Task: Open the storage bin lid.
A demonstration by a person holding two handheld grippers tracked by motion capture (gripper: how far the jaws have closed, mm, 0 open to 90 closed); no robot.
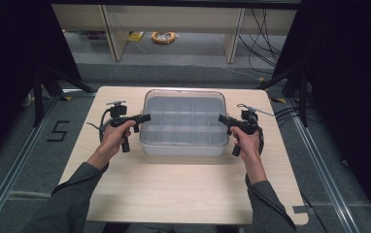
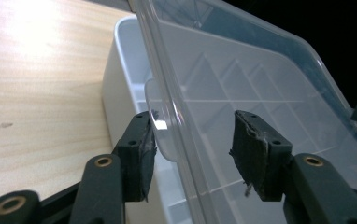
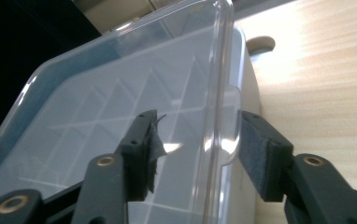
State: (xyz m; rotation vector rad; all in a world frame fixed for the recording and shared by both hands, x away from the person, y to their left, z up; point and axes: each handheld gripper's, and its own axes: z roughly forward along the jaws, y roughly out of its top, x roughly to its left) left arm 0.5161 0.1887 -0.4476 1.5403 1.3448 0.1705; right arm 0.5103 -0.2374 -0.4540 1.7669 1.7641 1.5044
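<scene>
A white box (image 1: 183, 147) divided into several compartments stands in the middle of the wooden table, with a clear lid (image 1: 183, 97) over it. My left gripper (image 1: 147, 117) is at the lid's left edge. In the left gripper view this gripper (image 2: 193, 156) is open, its jaws on either side of the lid's rim and small tab (image 2: 160, 135), with a gap at each pad. My right gripper (image 1: 221, 118) is at the lid's right edge. In the right gripper view it (image 3: 197, 149) is open too, straddling the rim and tab (image 3: 230, 135) of the lid (image 3: 120, 93).
The light wooden table (image 1: 174, 194) has bare room in front of the box and narrow strips at both sides. Black curtains hang left and right. Beyond the far edge are furniture legs, cables and a yellow coil (image 1: 164, 37) on the floor.
</scene>
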